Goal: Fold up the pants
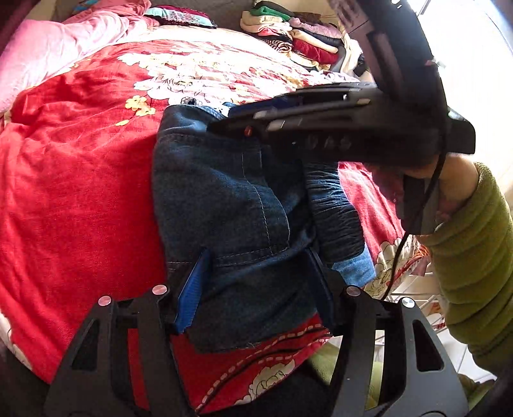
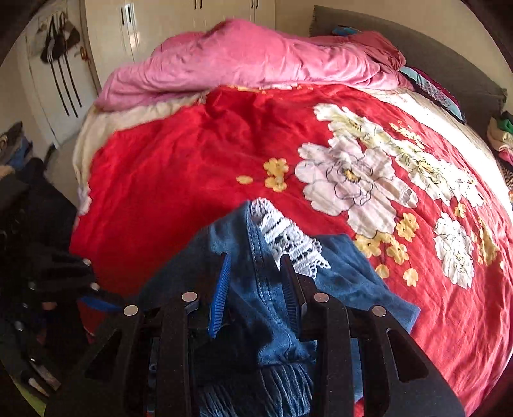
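Blue denim pants (image 1: 224, 199) lie bunched on the red floral bedspread (image 1: 73, 192) near the bed's front edge. My left gripper (image 1: 256, 259) has its jaws around the near part of the denim, fabric filling the gap between the blue pads. The right gripper's black body (image 1: 336, 128) crosses the left wrist view above the pants' far end. In the right wrist view my right gripper (image 2: 256, 266) is closed on a fold of the pants (image 2: 256, 304), with a white lace trim (image 2: 288, 237) sticking out past the fingertips.
A pink duvet (image 2: 243, 61) is heaped at the far side of the bed. A stack of folded clothes (image 1: 295, 35) sits at the bed's far right corner. White wardrobe doors (image 2: 166, 22) stand behind. A green-sleeved arm (image 1: 471, 250) holds the right gripper.
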Tool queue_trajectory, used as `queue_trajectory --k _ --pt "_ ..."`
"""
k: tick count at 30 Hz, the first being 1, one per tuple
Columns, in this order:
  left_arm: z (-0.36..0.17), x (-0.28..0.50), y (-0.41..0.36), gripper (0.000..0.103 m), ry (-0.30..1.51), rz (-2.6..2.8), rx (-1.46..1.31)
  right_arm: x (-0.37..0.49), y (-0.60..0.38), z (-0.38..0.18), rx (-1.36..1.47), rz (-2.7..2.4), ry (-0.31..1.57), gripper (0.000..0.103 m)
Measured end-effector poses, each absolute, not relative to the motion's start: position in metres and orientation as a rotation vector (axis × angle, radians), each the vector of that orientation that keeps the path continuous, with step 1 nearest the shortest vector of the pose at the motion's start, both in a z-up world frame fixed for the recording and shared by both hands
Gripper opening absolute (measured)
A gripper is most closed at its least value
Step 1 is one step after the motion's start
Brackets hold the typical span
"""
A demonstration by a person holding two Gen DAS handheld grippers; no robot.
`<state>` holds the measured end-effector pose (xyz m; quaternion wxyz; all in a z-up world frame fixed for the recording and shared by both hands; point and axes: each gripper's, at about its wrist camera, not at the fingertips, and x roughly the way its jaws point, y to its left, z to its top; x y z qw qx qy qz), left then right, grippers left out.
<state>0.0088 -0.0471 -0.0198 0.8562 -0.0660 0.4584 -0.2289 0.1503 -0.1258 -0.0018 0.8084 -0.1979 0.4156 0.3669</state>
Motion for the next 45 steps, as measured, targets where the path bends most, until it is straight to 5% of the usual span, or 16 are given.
queue_trajectory --k 4,12,21,25,32,39,41,45 --pt "-0.020 0.009 -0.048 0.055 0.967 -0.485 -0.141 0.152 -0.125 -0.004 -0.480 0.701 0.860 0.013" --pt "-0.022 0.008 -0.047 0.058 0.973 -0.489 -0.150 0.174 -0.136 -0.020 -0.392 0.669 0.904 0.013" --pt "-0.023 0.006 -0.049 0.060 0.975 -0.489 -0.142 0.170 -0.147 -0.010 -0.312 0.624 0.885 0.030" --pt "-0.023 0.006 -0.051 0.061 0.975 -0.486 -0.137 0.159 -0.158 0.006 -0.256 0.615 0.842 0.051" --pt "-0.022 0.005 -0.053 0.065 0.976 -0.482 -0.128 0.138 -0.177 0.025 -0.193 0.598 0.794 0.069" --pt "-0.018 0.002 -0.053 0.067 0.974 -0.478 -0.123 0.115 -0.191 0.043 -0.141 0.586 0.742 0.070" --pt "-0.016 0.001 -0.053 0.068 0.973 -0.482 -0.128 0.108 -0.196 0.048 -0.129 0.576 0.722 0.085" --pt "-0.012 -0.001 -0.053 0.071 0.968 -0.487 -0.133 0.097 -0.206 0.058 -0.116 0.562 0.694 0.085"
